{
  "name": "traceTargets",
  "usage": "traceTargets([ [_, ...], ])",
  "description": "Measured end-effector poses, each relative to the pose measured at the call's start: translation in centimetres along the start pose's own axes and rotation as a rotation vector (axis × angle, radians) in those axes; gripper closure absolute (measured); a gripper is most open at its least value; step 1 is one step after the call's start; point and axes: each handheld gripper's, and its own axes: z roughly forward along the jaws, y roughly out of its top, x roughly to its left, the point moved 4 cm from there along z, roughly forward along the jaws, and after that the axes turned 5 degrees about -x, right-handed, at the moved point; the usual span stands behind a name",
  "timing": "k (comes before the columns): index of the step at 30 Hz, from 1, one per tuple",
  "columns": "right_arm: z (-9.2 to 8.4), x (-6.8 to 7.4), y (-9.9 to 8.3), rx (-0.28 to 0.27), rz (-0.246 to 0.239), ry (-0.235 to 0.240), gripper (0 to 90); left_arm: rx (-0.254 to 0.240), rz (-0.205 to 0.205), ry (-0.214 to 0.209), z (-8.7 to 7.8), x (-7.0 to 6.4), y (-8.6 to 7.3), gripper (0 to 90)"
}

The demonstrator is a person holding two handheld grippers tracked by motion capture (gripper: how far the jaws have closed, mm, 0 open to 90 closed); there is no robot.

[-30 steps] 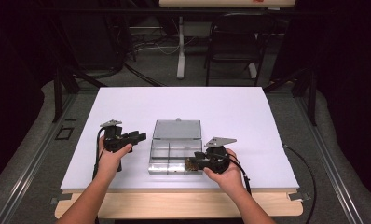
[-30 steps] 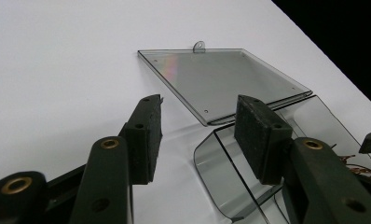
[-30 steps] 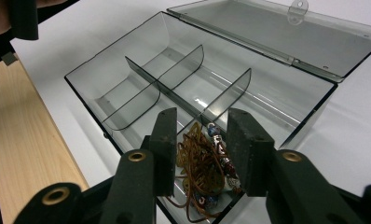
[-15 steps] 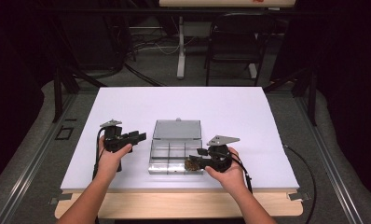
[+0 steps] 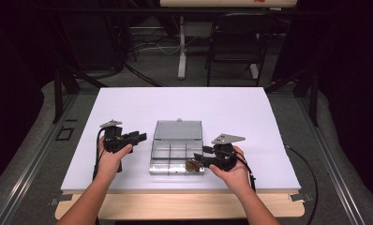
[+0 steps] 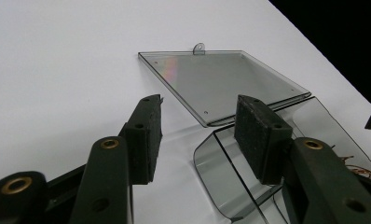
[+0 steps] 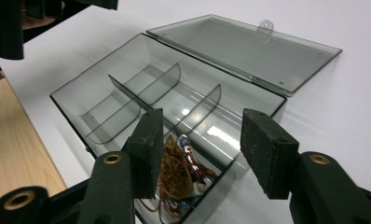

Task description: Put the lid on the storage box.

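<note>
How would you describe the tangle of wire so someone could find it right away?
On the white table sits a clear box with its lid open. The wire tangle lies in the box's near right compartment, the sole one with anything in it, under the right hand-held gripper.

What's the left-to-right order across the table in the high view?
left gripper → clear compartment box, lid open and lying flat behind it → brownish tangle in the box's near-right compartment → right gripper, jaws apart at the box's right end
</note>
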Motion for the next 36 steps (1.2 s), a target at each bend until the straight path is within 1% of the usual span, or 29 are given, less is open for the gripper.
traceTargets([
  [1,-0.1,-0.1,0.0,0.005,0.001,-0.012,49.4,-0.002,-0.002,0.001,0.0,0.0,0.0,51.2],
  [2,-0.1,-0.3,-0.1,-0.006,0.001,-0.025,48.7,-0.002,-0.002,0.001,0.0,0.0,0.0,51.2],
  [4,-0.2,-0.7,-0.1,-0.002,0.006,-0.034,47.6,-0.003,-0.001,0.001,0.0,0.0,0.0,51.2],
  [5,-0.2,-0.9,-0.1,-0.018,0.013,-0.04,46.9,-0.001,0.001,0.001,0.0,0.0,0.0,51.2],
  [6,-0.3,-1.1,-0.1,-0.02,0.016,-0.047,46.4,-0.001,0.002,0.001,0.0,0.0,0.0,51.2],
  [9,-0.5,-1.6,-0.1,-0.014,0.023,-0.056,45.1,0.002,0.004,0.002,0.0,0.0,0.0,51.7],
  [11,-0.6,-1.9,-0.2,-0.004,0.022,-0.067,45.1,0.001,0.007,0.002,0.0,0.0,0.0,51.9],
  [13,-0.6,-2.1,-0.3,-0.01,0.021,-0.079,45.1,0.0,0.009,0.003,0.0,0.0,0.0,52.3],
  [14,-0.7,-2.2,-0.3,-0.005,0.019,-0.082,45.4,0.0,0.009,0.004,0.0,0.0,0.0,52.3],
  [17,-0.8,-2.5,-0.2,-0.018,0.024,-0.097,45.5,0.0,0.005,0.006,0.0,0.0,0.0,52.3],
  [19,-0.9,-2.6,-0.1,-0.036,0.035,-0.102,46.4,0.0,0.003,0.004,-0.1,0.0,0.0,52.3],
  [20,-1.1,-2.7,-0.1,-0.033,0.033,-0.099,46.4,0.001,0.003,0.006,-0.2,0.0,0.0,52.3],
  [22,-1.1,-2.7,0.0,-0.046,0.041,-0.098,46.4,0.001,0.003,0.007,-0.2,0.0,0.0,52.4],
  [26,-1.0,-3.0,0.2,-0.054,0.083,-0.091,46.3,0.002,0.006,0.009,-0.1,-0.1,0.1,54.1],
  [28,-0.9,-3.1,0.6,-0.057,0.086,-0.098,46.3,0.004,0.019,0.008,-0.1,-0.2,0.2,54.7],
  [33,-0.8,-3.2,1.6,-0.051,0.07,-0.113,46.3,0.009,0.018,0.019,0.0,-0.2,0.2,54.9],
  [35,-0.9,-3.3,1.8,-0.039,0.063,-0.119,46.3,0.007,0.022,0.02,0.0,-0.2,0.3,54.9],
  [36,-0.8,-3.4,2.0,-0.045,0.071,-0.121,46.3,0.005,0.015,0.018,0.0,-0.2,0.4,54.9],
])
